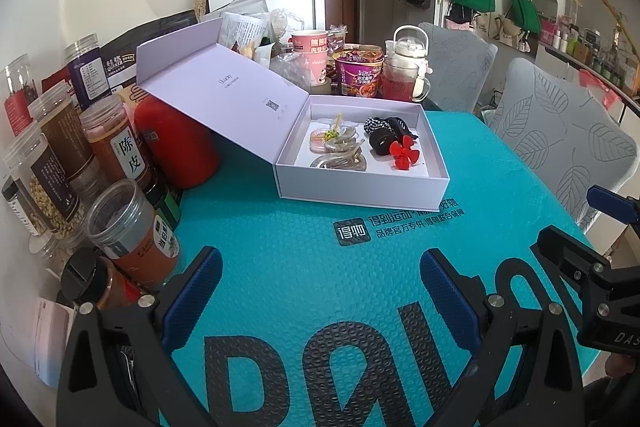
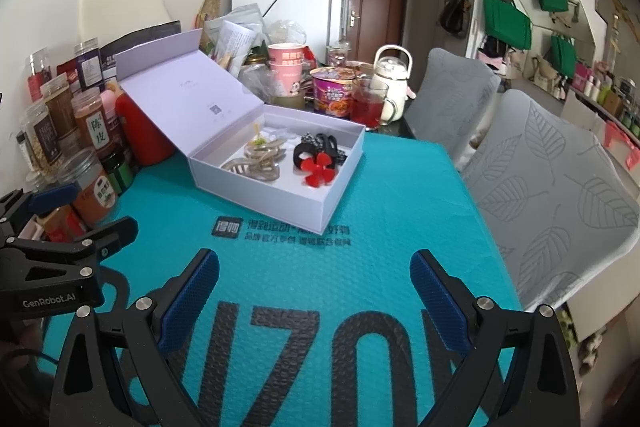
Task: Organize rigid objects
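A pale lilac box [image 1: 362, 189] [image 2: 264, 187] lies open on the teal mat [image 1: 304, 267] [image 2: 360, 227], its lid [image 1: 224, 95] [image 2: 188, 95] leaning back to the left. Inside lie clear hair clips [image 1: 340, 153] [image 2: 260, 159], a black clip [image 1: 386, 139] [image 2: 316, 147] and a red flower clip [image 1: 404, 153] [image 2: 318, 167]. My left gripper [image 1: 320, 287] hovers open over the mat, short of the box, with nothing between its fingers. My right gripper [image 2: 316, 287] is open too and holds nothing. Each gripper shows at the edge of the other's view.
Several spice jars [image 1: 72, 147] [image 2: 60, 123] and a red bottle [image 1: 176, 143] [image 2: 140, 135] crowd the left side. Behind the box stand noodle cups [image 1: 358, 71] [image 2: 330, 91], a glass of red drink [image 1: 400, 81] and a white kettle [image 2: 390, 75]. Two grey chairs [image 1: 560, 135] [image 2: 552, 187] line the right edge.
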The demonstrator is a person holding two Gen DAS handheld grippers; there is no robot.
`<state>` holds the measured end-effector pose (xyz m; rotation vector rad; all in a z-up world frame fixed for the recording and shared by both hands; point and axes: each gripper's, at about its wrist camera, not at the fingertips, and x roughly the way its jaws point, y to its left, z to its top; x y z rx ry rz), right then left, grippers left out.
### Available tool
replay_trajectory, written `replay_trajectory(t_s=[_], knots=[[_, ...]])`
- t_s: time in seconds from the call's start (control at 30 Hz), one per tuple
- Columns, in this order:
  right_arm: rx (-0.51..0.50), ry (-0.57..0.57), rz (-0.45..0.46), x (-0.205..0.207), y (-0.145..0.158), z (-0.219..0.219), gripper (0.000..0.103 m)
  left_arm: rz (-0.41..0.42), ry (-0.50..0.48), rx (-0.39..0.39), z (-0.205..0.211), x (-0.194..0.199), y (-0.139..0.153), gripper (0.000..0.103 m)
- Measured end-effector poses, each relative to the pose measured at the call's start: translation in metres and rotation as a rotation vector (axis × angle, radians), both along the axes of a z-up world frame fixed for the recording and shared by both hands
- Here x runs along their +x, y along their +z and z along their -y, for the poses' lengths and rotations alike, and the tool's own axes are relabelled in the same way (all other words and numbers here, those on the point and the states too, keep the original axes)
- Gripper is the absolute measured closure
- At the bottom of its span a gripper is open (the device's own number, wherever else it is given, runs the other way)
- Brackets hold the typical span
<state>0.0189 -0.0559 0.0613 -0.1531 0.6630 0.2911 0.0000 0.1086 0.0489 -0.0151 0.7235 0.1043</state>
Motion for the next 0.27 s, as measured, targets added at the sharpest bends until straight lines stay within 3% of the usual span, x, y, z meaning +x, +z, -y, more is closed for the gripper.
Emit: replay_trajectory(t_s=[0.27], knots=[[0.003,0.015,-0.009,0.0009,-0.0034,-0.0030,0.005,0.021,-0.016,0.008,0.0027,-0.0058,0.0026,0.002]])
